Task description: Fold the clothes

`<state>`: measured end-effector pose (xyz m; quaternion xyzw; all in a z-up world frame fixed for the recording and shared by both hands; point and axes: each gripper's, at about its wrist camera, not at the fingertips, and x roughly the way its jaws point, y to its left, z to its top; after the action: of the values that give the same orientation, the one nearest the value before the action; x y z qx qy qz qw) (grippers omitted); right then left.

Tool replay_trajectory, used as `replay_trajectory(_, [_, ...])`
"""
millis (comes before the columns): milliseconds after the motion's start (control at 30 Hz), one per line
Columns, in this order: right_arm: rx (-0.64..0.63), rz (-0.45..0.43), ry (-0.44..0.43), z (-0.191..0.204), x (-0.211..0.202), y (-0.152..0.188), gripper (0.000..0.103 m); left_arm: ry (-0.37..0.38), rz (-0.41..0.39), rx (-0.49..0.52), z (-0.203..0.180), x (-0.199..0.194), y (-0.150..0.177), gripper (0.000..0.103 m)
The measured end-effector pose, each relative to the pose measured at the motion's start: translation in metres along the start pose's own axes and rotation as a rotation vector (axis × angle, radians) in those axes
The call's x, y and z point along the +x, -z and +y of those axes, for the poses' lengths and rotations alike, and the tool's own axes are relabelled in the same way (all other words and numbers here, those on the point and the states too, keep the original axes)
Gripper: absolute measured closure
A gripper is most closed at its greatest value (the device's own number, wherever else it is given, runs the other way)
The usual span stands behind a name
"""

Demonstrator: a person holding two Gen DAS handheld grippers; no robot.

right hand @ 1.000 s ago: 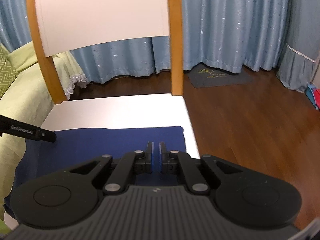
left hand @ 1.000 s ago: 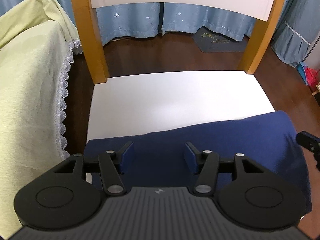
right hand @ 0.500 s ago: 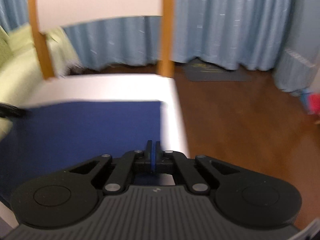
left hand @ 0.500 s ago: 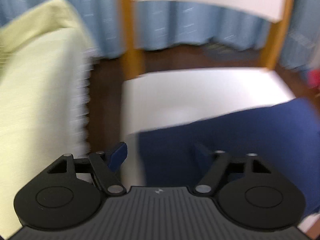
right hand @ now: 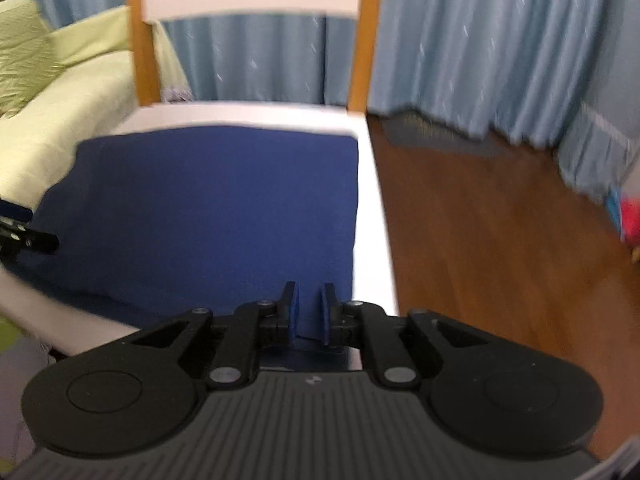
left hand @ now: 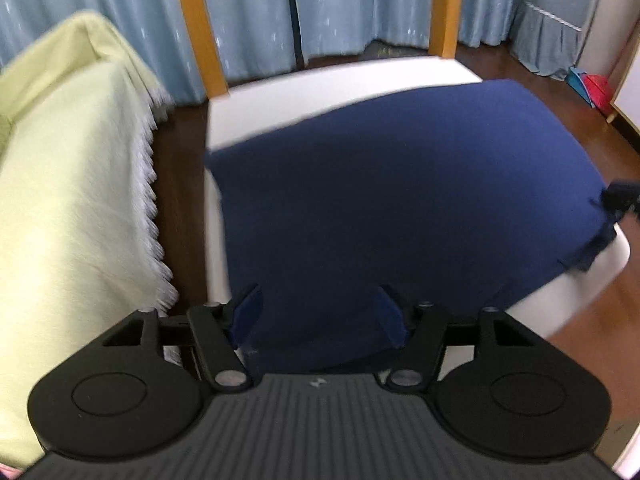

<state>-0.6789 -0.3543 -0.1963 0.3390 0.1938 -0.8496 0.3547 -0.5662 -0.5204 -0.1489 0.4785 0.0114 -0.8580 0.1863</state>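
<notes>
A navy blue cloth (left hand: 400, 200) lies flat and folded on the white chair seat (left hand: 320, 80), covering most of it. My left gripper (left hand: 318, 300) hovers over the cloth's near left part. Its jaws stand wide and are still opening, with nothing pinched. My right gripper (right hand: 309, 292) sits at the near right corner of the cloth (right hand: 220, 208). Its jaws are opening, and a narrow gap shows cloth between pads that do not press on it. The right gripper's tip (left hand: 618, 196) shows at the cloth's right edge. The left gripper's tip (right hand: 28, 240) pokes in from the left.
Orange wooden posts (left hand: 196, 28) hold the chair's white backrest. A pale green covered sofa with a lace fringe (left hand: 72, 200) stands close on the left. Blue curtains (right hand: 460, 48) hang behind, and dark wood floor (right hand: 480, 220) lies to the right, with a red and blue object (right hand: 628, 216) beyond.
The right gripper's pads, shut on the cloth's edge before, have parted. The left jaws have widened a little. Both views have shifted sideways, and more of the cloth now shows.
</notes>
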Motion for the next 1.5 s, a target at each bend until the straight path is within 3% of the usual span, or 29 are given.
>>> replay_trajectory(67, [-0.128,-0.021,-0.012,0.009,-0.01,0.002,0.078,-0.025,-0.012,0.113,-0.009,0.0,0.001,0.036])
replay_trajectory(167, [-0.343,-0.014,-0.009,0.027,-0.01,0.009,0.078,-0.071,-0.045,0.298,-0.029,0.001,0.007,0.036])
replay_trajectory(267, [-0.466,-0.025,0.002,0.036,-0.007,0.014,0.078,-0.088,-0.067,0.448,-0.049,-0.002,0.015,0.036])
replay_trajectory(567, [-0.573,-0.027,-0.012,0.045,-0.006,0.014,0.071,-0.079,-0.067,0.861,-0.08,0.008,0.038,0.041])
replay_trajectory(600, [-0.583,-0.027,-0.014,0.044,-0.005,0.014,0.071,-0.07,-0.063,0.873,-0.081,0.008,0.037,0.042])
replay_trajectory(633, [-0.592,-0.028,-0.014,0.043,-0.004,0.013,0.071,-0.044,-0.049,0.888,-0.081,0.01,0.035,0.05])
replay_trajectory(667, [-0.6,-0.029,-0.013,0.041,-0.003,0.012,0.071,-0.02,-0.035,0.901,-0.08,0.012,0.033,0.071])
replay_trajectory(733, [-0.637,-0.03,-0.011,0.042,0.001,0.012,0.071,0.003,0.014,0.915,-0.081,0.019,0.032,0.099])
replay_trajectory(867, [-0.698,-0.032,-0.002,0.044,0.006,0.013,0.076,0.027,0.016,0.929,-0.079,0.021,0.031,0.101])
replay_trajectory(933, [-0.744,-0.027,-0.005,0.046,0.008,0.013,0.083,0.037,0.016,0.912,-0.078,0.022,0.027,0.102])
replay_trajectory(1133, [-0.911,-0.031,0.011,0.057,0.009,0.021,0.085,0.046,0.015,0.923,-0.072,0.016,0.028,0.103])
replay_trajectory(1167, [-0.91,-0.026,-0.006,0.057,0.01,0.019,0.101,0.045,0.012,0.921,-0.07,0.012,0.03,0.103])
replay_trajectory(1333, [-0.815,-0.097,-0.044,0.045,-0.007,0.002,0.102,0.061,-0.044,0.875,-0.064,-0.016,0.03,0.103])
replay_trajectory(1500, [-0.798,-0.107,-0.051,0.036,-0.019,0.008,0.102,0.071,-0.041,0.88,-0.068,-0.02,0.044,0.103])
